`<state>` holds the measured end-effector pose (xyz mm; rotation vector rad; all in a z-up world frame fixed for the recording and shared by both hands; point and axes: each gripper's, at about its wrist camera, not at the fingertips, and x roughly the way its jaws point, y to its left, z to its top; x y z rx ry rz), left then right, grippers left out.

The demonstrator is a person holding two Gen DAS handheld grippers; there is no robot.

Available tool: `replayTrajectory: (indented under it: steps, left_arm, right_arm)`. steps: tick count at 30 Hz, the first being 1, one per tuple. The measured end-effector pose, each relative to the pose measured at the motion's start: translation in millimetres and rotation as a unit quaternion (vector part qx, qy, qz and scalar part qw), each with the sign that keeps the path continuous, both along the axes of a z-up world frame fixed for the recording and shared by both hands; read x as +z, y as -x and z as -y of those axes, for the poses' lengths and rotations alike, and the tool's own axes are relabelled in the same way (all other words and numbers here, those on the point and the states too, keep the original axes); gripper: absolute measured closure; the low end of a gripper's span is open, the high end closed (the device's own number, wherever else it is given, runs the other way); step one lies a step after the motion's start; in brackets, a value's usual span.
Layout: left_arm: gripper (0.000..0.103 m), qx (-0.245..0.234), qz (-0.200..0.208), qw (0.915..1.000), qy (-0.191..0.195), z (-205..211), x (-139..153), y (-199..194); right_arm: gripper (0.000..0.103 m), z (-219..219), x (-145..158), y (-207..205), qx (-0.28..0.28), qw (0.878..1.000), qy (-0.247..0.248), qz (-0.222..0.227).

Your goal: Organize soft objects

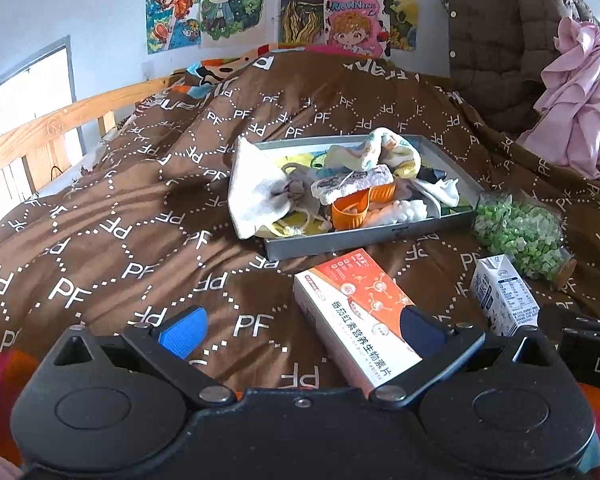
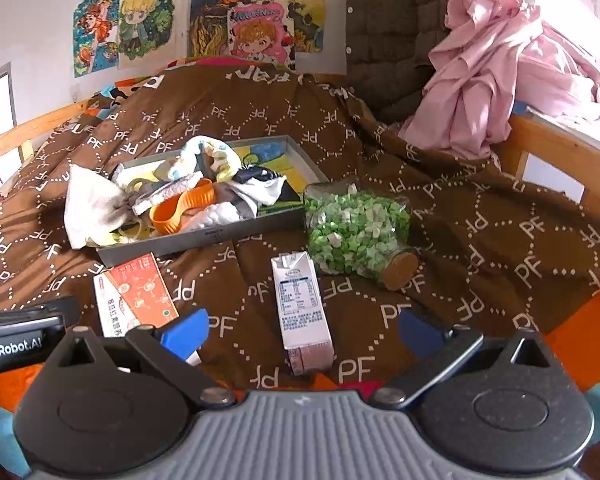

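Note:
A grey tray (image 1: pixel 364 235) (image 2: pixel 204 236) lies on the brown quilt, piled with soft things: a white cloth (image 1: pixel 256 188) (image 2: pixel 92 208) draped over its left rim, a pastel sock (image 1: pixel 384 148) (image 2: pixel 204 152), an orange silicone piece (image 1: pixel 352 210) (image 2: pixel 180 204) and white fluff (image 1: pixel 400 212). My left gripper (image 1: pixel 304 330) is open, low over the quilt, its right finger above an orange-and-white box (image 1: pixel 356 312) (image 2: pixel 134 294). Open too, my right gripper (image 2: pixel 304 330) hovers over a small milk carton (image 2: pixel 302 308) (image 1: pixel 502 296).
A corked jar of green paper stars (image 2: pixel 356 232) (image 1: pixel 520 232) lies right of the tray. A brown padded jacket (image 2: pixel 392 36) and a pink garment (image 2: pixel 492 72) (image 1: pixel 580 96) hang over the wooden bed rail (image 2: pixel 556 156). Posters cover the wall behind.

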<state>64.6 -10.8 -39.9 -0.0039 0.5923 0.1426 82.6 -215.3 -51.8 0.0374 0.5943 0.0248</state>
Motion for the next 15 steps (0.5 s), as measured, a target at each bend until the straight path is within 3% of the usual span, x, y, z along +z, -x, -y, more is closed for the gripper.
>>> replayTrajectory:
  steps: [15]
  left_arm:
    - [0.001, 0.002, -0.002, 1.0000, -0.002, 1.5, -0.9, 0.4]
  right_arm:
    - [0.000, 4.7, -0.8, 1.1, -0.008, 1.000, -0.010, -0.006]
